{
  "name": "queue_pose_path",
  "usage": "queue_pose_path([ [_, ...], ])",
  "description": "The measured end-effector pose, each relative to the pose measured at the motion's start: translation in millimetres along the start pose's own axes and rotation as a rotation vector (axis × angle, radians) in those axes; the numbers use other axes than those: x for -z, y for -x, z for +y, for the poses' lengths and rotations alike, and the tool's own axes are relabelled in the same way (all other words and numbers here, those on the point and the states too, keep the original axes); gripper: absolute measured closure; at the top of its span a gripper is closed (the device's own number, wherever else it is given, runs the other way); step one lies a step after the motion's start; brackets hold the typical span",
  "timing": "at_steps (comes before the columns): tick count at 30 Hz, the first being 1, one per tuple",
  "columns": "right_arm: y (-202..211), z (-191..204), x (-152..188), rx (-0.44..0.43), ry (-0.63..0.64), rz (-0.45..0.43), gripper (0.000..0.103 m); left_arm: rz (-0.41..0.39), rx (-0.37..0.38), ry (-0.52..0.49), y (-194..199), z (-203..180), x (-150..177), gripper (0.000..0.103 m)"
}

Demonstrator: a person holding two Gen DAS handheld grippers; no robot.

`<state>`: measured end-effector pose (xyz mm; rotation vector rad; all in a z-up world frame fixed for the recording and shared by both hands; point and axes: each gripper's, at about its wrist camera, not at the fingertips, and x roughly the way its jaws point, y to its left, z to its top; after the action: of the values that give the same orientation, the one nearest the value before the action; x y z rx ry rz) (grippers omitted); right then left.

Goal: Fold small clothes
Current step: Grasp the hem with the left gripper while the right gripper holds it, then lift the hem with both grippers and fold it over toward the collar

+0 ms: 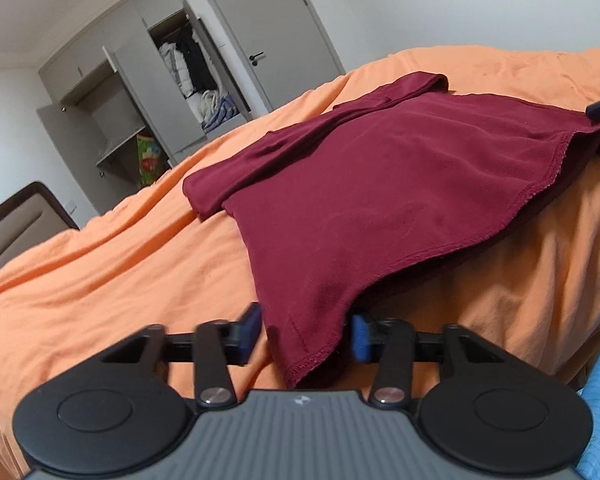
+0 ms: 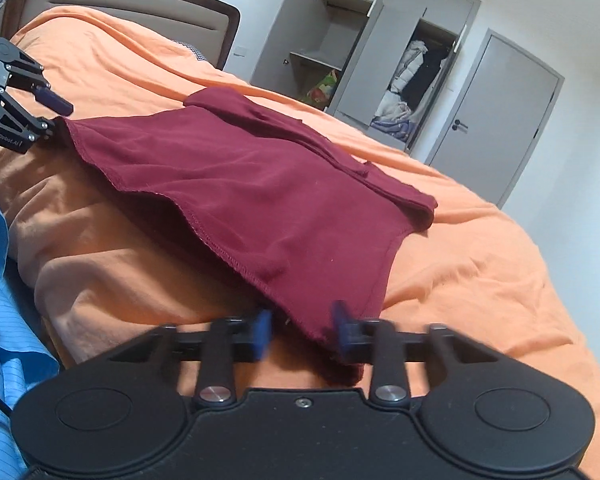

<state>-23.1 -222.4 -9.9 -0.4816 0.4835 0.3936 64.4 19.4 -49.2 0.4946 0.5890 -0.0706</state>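
**Desk:** Bedroom scene, then: an orange duvet (image 1: 100, 264) fills both views, with an open wardrobe (image 1: 148, 92) at upper left of the left wrist view. Where is the garment?

**Photographer:** Centre frame. The maroon garment (image 1: 380, 184) lies spread over the duvet, its stitched hem nearest the cameras and lifted just clear of the bedding at both near corners.

**Desk:** Why lifted?

**Photographer:** Each corner runs between a pair of blue pads. The left gripper (image 1: 304, 332) has one hem corner between its jaws, which stand partly apart with the cloth filling the gap. The right gripper (image 2: 302, 330) has the other corner the same way. My reading: the hem is held at both ends so it can be carried up and over in one even fold.

**Desk:** Are they gripping firmly?

**Photographer:** Cannot tell. The pads are blurred, and fabric covers the contact points in both views.

**Desk:** Anything else unclear?

**Photographer:** The garment's far end is bunched at the upper part of the frame; whether that is a sleeve or a collar I cannot say. A blue sleeve (image 2: 4, 320) is cut off at the left edge of the right wrist view.
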Motion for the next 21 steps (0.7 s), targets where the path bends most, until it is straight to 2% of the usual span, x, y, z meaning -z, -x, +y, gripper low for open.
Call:
queue_pose_path([
  [1,-1,0,0,-0.004,0.001,0.0,0.085,-0.008,0.007,-0.004,1,-1,0,0.078],
  [3,2,2,-2,0.006,0.019,-0.017,0.094,-0.025,0.01,-0.025,6,-4,-2,0.087],
  [6,8,-2,-8,0.03,-0.004,-0.066,0.097,-0.062,-0.029,-0.087,12,-10,-4,0.097],
  [8,13,-7,-12,0.049,-0.04,-0.105,0.098,-0.088,-0.081,-0.114,16,-12,-6,0.098],
  [12,24,-12,-23,0.096,-0.078,-0.184,0.099,-0.136,-0.145,-0.075,25,-6,-19,0.099],
  [17,43,-21,-39,0.152,-0.105,-0.282,0.099,-0.248,-0.187,-0.063,51,5,-40,0.099],
  [21,57,-31,-49,0.15,-0.127,-0.322,0.099,-0.287,-0.199,-0.045,65,10,-48,0.099],
])
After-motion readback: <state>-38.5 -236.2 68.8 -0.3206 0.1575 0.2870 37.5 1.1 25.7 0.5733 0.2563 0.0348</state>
